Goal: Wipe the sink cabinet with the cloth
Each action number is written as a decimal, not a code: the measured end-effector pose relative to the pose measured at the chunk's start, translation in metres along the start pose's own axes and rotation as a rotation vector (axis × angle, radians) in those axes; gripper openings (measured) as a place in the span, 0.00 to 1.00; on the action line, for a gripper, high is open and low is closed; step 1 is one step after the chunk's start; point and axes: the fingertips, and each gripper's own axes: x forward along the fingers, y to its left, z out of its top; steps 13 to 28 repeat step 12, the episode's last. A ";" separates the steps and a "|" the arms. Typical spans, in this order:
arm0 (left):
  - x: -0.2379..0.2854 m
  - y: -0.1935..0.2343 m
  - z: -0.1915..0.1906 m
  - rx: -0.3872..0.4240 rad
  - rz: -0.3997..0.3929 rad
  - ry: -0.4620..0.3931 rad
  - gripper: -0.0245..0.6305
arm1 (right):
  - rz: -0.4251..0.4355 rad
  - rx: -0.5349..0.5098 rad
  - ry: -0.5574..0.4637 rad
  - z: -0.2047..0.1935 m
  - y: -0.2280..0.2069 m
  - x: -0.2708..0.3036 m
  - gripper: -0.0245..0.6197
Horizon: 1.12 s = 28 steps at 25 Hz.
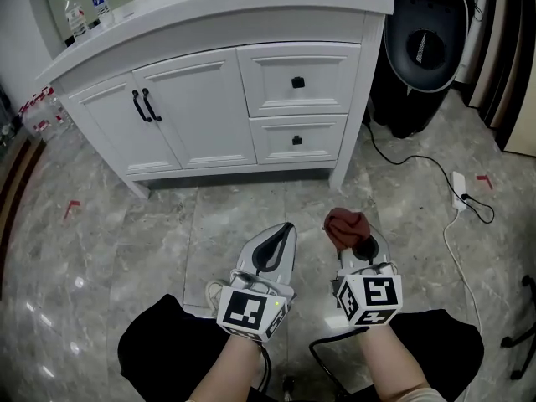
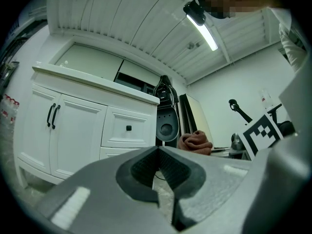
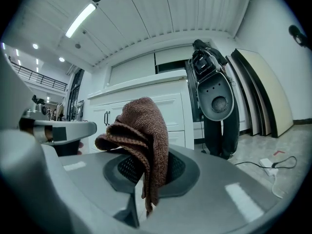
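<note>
The white sink cabinet [image 1: 251,99] stands ahead across the marble floor, with two doors on the left and two drawers on the right; it also shows as the cabinet [image 2: 73,130] and the cabinet [image 3: 141,106] in both gripper views. My right gripper [image 1: 350,239] is shut on a brown knitted cloth [image 1: 345,225], which bunches up over the jaws as the cloth [image 3: 141,140]. My left gripper [image 1: 283,229] is shut with nothing in it, level with the right one. The cloth [image 2: 194,142] shows to its right. Both grippers are well short of the cabinet.
A black upright appliance [image 1: 427,44] stands right of the cabinet, its cable running to a white power strip [image 1: 460,189] on the floor. Water bottles [image 1: 87,11] stand on the counter's left end. Red tape marks [image 1: 70,209] lie on the floor. My dark-clothed knees show at the bottom.
</note>
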 end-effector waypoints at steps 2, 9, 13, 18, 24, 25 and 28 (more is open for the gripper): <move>0.003 0.001 -0.001 0.012 0.004 0.008 0.04 | -0.011 0.014 -0.003 0.002 -0.006 0.002 0.16; 0.007 0.012 0.011 0.003 0.021 -0.027 0.04 | -0.029 -0.007 -0.017 0.008 -0.011 0.007 0.16; 0.005 0.016 0.011 0.009 0.025 -0.018 0.04 | -0.024 -0.006 -0.016 0.009 -0.008 0.007 0.16; 0.005 0.016 0.011 0.009 0.025 -0.018 0.04 | -0.024 -0.006 -0.016 0.009 -0.008 0.007 0.16; 0.005 0.016 0.011 0.009 0.025 -0.018 0.04 | -0.024 -0.006 -0.016 0.009 -0.008 0.007 0.16; 0.005 0.016 0.011 0.009 0.025 -0.018 0.04 | -0.024 -0.006 -0.016 0.009 -0.008 0.007 0.16; 0.005 0.016 0.011 0.009 0.025 -0.018 0.04 | -0.024 -0.006 -0.016 0.009 -0.008 0.007 0.16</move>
